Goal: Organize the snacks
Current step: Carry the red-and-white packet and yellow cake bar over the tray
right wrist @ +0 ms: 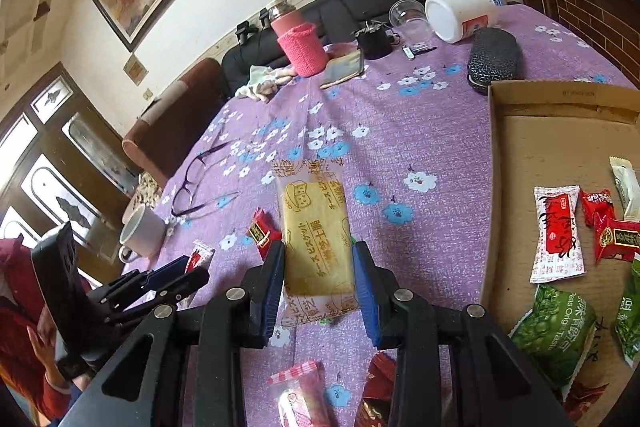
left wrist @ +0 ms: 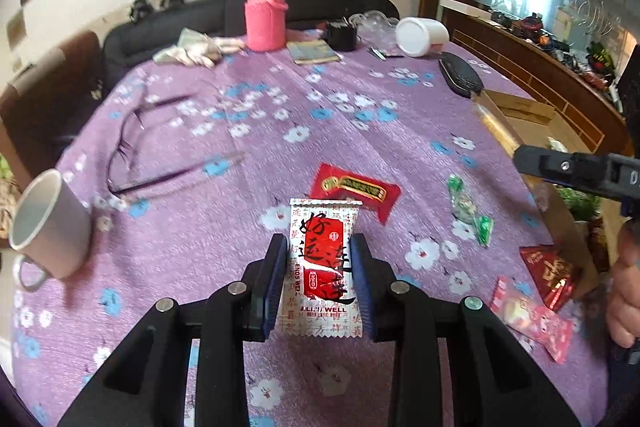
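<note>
Both grippers, left gripper (left wrist: 320, 259) and right gripper (right wrist: 319, 267), have black angular frames, silver round bolts and blue ribbed fingers (left wrist: 362, 267); the person wears a red sleeve (right wrist: 16, 307).

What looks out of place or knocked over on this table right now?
The white jar at the far edge lies on its side rather than upright. A pair of glasses lies open on the purple tablecloth among the snacks. Several packets, like the pink one, lie loose outside the cardboard box.
</note>
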`<state>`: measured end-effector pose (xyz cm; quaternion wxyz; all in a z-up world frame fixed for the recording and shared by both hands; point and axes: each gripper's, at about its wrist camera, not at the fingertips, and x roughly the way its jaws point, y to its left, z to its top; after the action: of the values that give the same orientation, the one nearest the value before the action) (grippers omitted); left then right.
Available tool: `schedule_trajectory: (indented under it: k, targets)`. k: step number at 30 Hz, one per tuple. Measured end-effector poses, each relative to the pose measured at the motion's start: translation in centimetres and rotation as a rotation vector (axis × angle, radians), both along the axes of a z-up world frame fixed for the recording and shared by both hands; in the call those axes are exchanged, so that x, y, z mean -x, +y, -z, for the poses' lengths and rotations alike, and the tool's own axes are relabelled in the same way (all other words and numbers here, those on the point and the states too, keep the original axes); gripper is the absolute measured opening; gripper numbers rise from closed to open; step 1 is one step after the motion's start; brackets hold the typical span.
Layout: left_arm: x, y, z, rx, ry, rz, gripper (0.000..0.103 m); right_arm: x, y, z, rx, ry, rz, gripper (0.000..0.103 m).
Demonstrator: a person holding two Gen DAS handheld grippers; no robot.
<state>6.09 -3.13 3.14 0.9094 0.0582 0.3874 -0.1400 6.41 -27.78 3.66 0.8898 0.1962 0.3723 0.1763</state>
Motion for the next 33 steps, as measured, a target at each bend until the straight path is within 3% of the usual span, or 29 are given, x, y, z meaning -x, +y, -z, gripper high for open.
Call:
schedule_trajectory:
  k: [10, 18, 23, 28, 33]
  targets:
    - [0.5, -1.2, -0.9, -0.086, -0.091, -0.072, 0.031, -0.1, -3.1, -0.5, -0.040, -0.010, 0.079, 0.037]
    - [0.2, -2.1, -1.8, -0.101, -0.088, -0.084, 0.031, 0.2, -6.5, -1.2, -0.074, -0.026, 0.169, 0.037]
    - [0.7, -4.8, -3.3, -0.069, -0.093, -0.018, 0.031, 0.5, -10.5, -1.2, -0.096, 0.002, 0.288, 0.037]
    - [1.8, -10.2, -4.9, -0.023, -0.097, 0.104, 0.031, 0.7, -14.5, -0.3, -0.132, 0.070, 0.400, 0.036]
    - [3.1, -16.3, -5.0, 0.051, -0.028, 0.246, 0.031, 1.4, -17.5, -0.2, -0.095, 0.099, 0.520, 0.036]
